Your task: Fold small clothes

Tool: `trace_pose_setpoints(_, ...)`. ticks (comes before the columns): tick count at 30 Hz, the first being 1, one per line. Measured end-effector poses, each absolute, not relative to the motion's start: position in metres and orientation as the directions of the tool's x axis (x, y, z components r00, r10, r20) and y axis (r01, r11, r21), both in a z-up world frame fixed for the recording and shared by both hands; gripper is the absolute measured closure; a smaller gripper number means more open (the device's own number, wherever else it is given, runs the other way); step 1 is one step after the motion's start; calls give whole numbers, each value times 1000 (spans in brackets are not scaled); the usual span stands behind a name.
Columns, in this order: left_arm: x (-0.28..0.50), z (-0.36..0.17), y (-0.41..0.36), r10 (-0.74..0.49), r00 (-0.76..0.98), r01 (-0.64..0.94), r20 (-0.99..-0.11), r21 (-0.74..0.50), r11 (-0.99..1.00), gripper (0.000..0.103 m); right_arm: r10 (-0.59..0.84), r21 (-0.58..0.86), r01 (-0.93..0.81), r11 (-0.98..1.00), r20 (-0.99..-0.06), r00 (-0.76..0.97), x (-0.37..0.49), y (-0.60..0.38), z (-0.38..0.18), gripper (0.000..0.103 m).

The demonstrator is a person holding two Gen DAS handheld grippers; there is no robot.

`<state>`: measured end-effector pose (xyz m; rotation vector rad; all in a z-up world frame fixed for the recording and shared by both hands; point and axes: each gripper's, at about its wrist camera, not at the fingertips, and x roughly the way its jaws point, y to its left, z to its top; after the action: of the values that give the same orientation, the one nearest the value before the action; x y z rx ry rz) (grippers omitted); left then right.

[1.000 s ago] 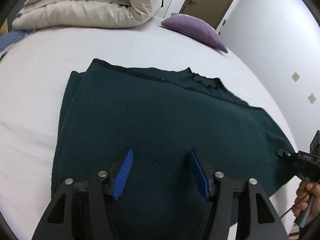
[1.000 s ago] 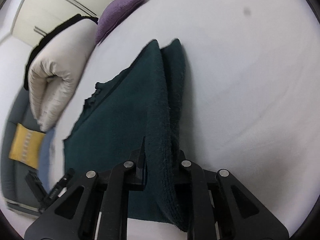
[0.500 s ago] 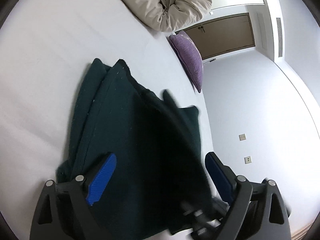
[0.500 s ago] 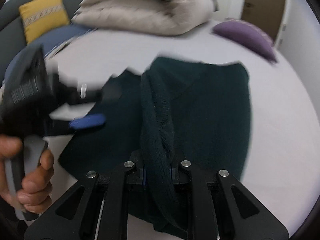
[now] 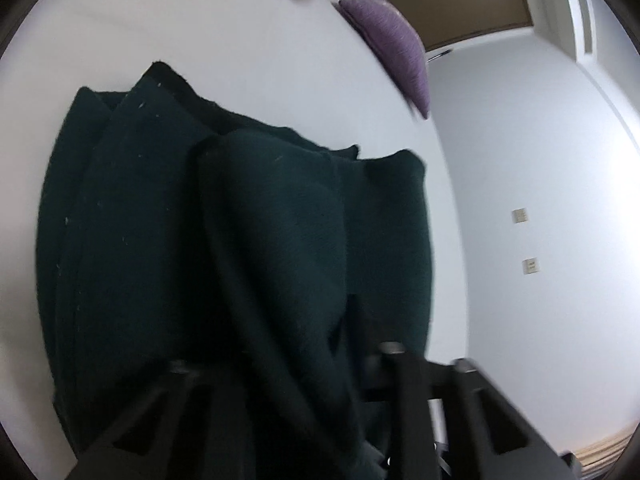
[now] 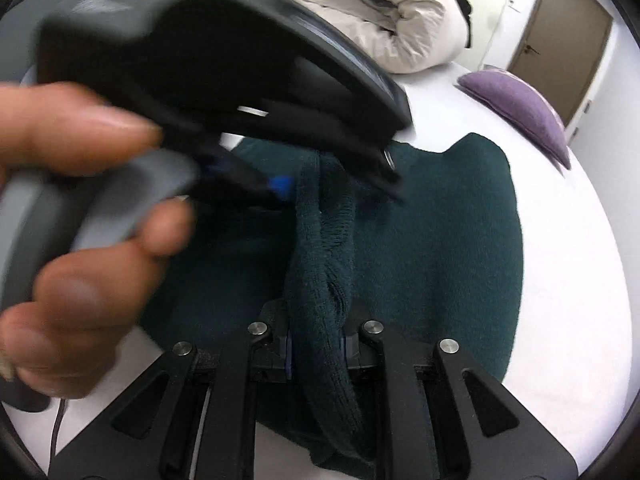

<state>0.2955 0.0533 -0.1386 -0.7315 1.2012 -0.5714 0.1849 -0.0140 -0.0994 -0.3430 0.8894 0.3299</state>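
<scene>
We cannot see the left gripper's (image 5: 280, 392) fingertips; the dark green garment (image 5: 248, 264) covers them. The hand (image 6: 80, 216) at near left is blurred.

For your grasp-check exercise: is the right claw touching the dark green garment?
Touching. In the right wrist view, the right claw is pinched shut on a bunched ridge of the dark green garment.

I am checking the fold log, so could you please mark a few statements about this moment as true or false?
1. The right gripper is clamped on a bunched edge of the dark green garment. True.
2. The garment lies on a wooden floor. False: it lies on a white bed.
3. A purple pillow lies beyond the garment. True.
4. The rolled duvet is blue. False: it is cream.
</scene>
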Motion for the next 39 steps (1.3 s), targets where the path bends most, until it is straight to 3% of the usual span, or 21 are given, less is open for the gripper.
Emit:
trace_pose_setpoints(5,290,-139,76,-749,268,23,-606,-773,634,88,322,36,-494,869,-800,507,168,-31,-84,78)
trace_pose_setpoints(9,291,-131,102,-732,278,43,-622,-754,656,88,569,300,-540,786,-691,445,150,-76,-52,75)
trace_pose_setpoints(12,297,-125,112,-722,267,73,-639,-733,676,88,627,397,-498,771,-610,484,151,-110,-40,65)
trace_pose_setpoints(13,299,-122,113,-720,256,90,-646,-725,683,88,618,406,-473,782,-606,502,154,-118,-41,60)
trace_pose_setpoints(16,308,-120,110,-710,229,130,-665,-702,700,88,586,421,-410,809,-620,522,166,-135,-54,60)
trace_pose_setpoints(21,320,-134,110,-706,215,123,-675,-698,705,88,591,407,-443,799,-665,456,172,-102,-94,60)
trace_pose_setpoints(27,303,-151,137,-722,286,85,-631,-733,675,82,556,376,-448,811,-732,394,161,-52,-152,60)
trace_pose_setpoints(33,260,-96,151,-482,508,110,-713,-502,858,76,582,405,-445,799,-706,403,145,-72,-146,60)
trace_pose_setpoints(39,224,-70,109,-436,580,211,-689,-390,896,76,671,516,-429,741,-589,450,122,-126,-118,60)
